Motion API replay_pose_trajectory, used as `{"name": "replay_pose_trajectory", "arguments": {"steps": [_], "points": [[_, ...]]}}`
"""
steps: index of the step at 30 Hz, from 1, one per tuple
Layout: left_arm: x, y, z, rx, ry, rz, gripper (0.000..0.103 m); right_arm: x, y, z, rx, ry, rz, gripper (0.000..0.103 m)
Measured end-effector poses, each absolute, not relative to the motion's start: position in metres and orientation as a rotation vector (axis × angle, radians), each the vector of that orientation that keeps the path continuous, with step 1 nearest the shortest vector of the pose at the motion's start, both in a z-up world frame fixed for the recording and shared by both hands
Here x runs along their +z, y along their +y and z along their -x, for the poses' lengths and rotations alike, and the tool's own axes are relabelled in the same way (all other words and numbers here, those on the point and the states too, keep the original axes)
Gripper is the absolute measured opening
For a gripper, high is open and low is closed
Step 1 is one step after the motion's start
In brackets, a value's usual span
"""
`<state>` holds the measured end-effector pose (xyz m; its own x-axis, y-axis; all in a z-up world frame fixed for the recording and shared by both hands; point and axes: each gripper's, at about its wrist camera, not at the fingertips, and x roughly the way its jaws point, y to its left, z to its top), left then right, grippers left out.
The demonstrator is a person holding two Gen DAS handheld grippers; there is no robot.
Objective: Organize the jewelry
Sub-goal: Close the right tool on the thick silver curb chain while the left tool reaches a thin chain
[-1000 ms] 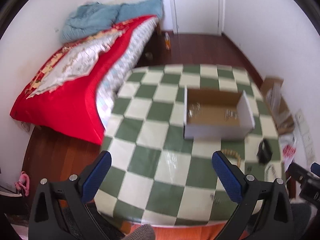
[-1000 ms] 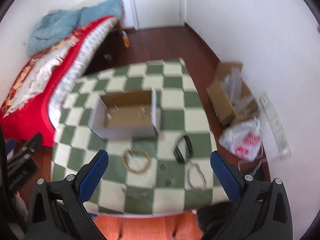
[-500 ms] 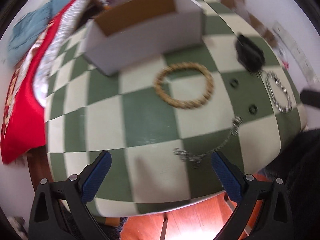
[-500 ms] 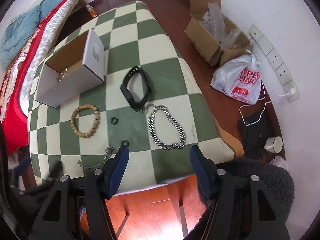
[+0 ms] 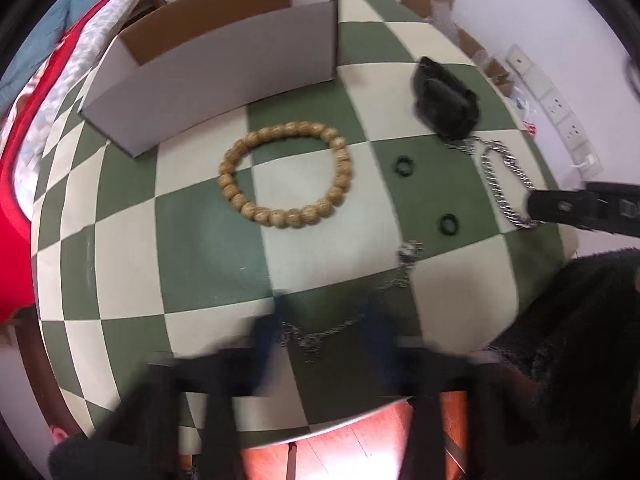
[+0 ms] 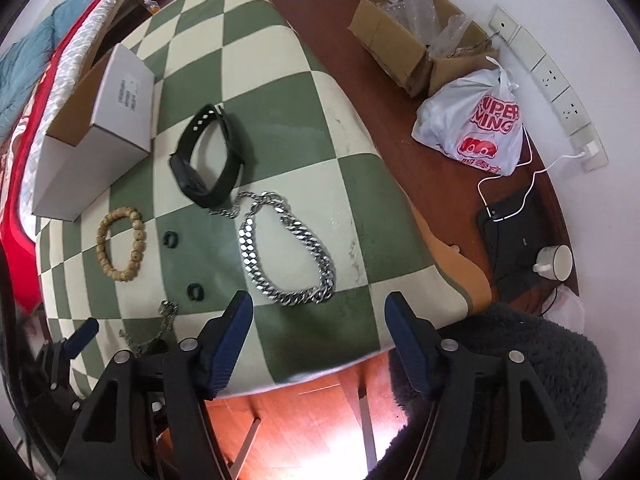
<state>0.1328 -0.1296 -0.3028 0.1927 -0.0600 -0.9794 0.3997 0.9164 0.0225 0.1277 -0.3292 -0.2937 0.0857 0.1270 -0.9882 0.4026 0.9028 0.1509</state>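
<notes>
On the green checked table (image 5: 208, 248) lie a wooden bead bracelet (image 5: 285, 172), a black watch band (image 5: 444, 100), two small black rings (image 5: 403, 165), a heavy silver chain (image 6: 288, 256) and a thin silver chain (image 5: 340, 326). The open white box (image 5: 216, 68) stands behind the beads. My left gripper (image 5: 320, 328) is motion-blurred, its fingers either side of the thin chain and narrowed. My right gripper (image 6: 320, 328) is open and empty, just in front of the heavy silver chain.
A red-covered bed (image 6: 24, 120) lies left of the table. On the floor at the right are a cardboard box (image 6: 416, 40), a white plastic bag (image 6: 476, 128), a dark device with a cup (image 6: 556, 260) and a dark fluffy seat (image 6: 520, 360).
Both grippers have come down close to the table's near edge. The left fingers have narrowed around the thin chain. The right gripper has moved nearer the heavy silver chain.
</notes>
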Motion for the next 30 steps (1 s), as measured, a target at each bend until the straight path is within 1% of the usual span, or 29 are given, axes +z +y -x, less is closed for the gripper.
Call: {"name": "replay_pose_trajectory", "arguments": {"steps": [1, 4, 5, 6, 7, 9, 11, 12, 13, 14, 15, 16, 20, 21, 22, 24, 26, 27, 28, 29, 30], "points": [[-0.305, -0.131, -0.132, -0.327, 1.360, -0.296, 0.001, -0.296, -0.330, -0.129, -0.220, 1.488, -0.439, 0.070], [-0.309, -0.128, -0.131, -0.313, 1.376, -0.262, 0.000, -0.304, -0.328, -0.134, -0.230, 1.502, -0.418, 0.070], [-0.310, -0.126, -0.131, -0.312, 1.381, -0.255, 0.000, -0.309, -0.325, -0.136, -0.228, 1.508, -0.398, 0.072], [-0.311, -0.123, -0.130, -0.298, 1.384, -0.245, 0.000, -0.309, -0.322, -0.140, -0.222, 1.498, -0.386, 0.077], [-0.311, -0.117, -0.132, -0.286, 1.388, -0.231, 0.000, -0.309, -0.316, -0.143, -0.224, 1.508, -0.351, 0.080], [-0.311, -0.106, -0.131, -0.259, 1.393, -0.200, 0.000, -0.311, -0.304, -0.148, -0.225, 1.515, -0.272, 0.080], [-0.311, -0.091, -0.135, -0.237, 1.395, -0.166, 0.000, -0.309, -0.293, -0.150, -0.214, 1.483, -0.222, 0.077], [-0.309, -0.088, -0.136, -0.228, 1.392, -0.152, 0.000, -0.308, -0.290, -0.150, -0.204, 1.472, -0.213, 0.071], [-0.307, -0.084, -0.137, -0.221, 1.389, -0.138, 0.000, -0.305, -0.286, -0.152, -0.194, 1.458, -0.203, 0.057], [-0.304, -0.081, -0.138, -0.213, 1.384, -0.129, 0.000, -0.301, -0.281, -0.155, -0.180, 1.450, -0.191, 0.047], [-0.300, -0.078, -0.139, -0.208, 1.375, -0.114, 0.000, -0.299, -0.277, -0.156, -0.168, 1.449, -0.185, 0.023], [-0.294, -0.076, -0.140, -0.207, 1.368, -0.099, 0.000, -0.298, -0.272, -0.157, -0.144, 1.453, -0.179, 0.017], [-0.273, -0.072, -0.145, -0.226, 1.318, -0.037, 0.000, -0.296, -0.266, -0.156, -0.076, 1.451, -0.271, 0.016], [-0.265, -0.065, -0.151, -0.250, 1.316, -0.016, 0.000, -0.292, -0.266, -0.154, -0.063, 1.438, -0.307, 0.010], [-0.260, -0.062, -0.155, -0.273, 1.317, 0.008, 0.000, -0.287, -0.267, -0.151, -0.044, 1.427, -0.347, 0.000], [-0.260, -0.073, -0.160, -0.315, 1.333, 0.030, 0.005, -0.278, -0.268, -0.147, -0.023, 1.408, -0.412, 0.000], [-0.264, -0.085, -0.162, -0.342, 1.333, 0.033, 0.007, -0.270, -0.268, -0.143, -0.020, 1.388, -0.422, 0.000], [-0.269, -0.094, -0.164, -0.364, 1.339, 0.032, 0.010, -0.268, -0.270, -0.142, -0.022, 1.383, -0.428, 0.000], [-0.273, -0.100, -0.164, -0.368, 1.346, 0.027, 0.026, -0.267, -0.272, -0.141, -0.024, 1.382, -0.431, 0.000], [-0.278, -0.109, -0.165, -0.376, 1.346, 0.010, 0.058, -0.266, -0.276, -0.139, -0.026, 1.378, -0.443, 0.000], [-0.278, -0.116, -0.167, -0.379, 1.343, -0.012, 0.073, -0.267, -0.281, -0.139, -0.026, 1.374, -0.464, 0.000]]}}
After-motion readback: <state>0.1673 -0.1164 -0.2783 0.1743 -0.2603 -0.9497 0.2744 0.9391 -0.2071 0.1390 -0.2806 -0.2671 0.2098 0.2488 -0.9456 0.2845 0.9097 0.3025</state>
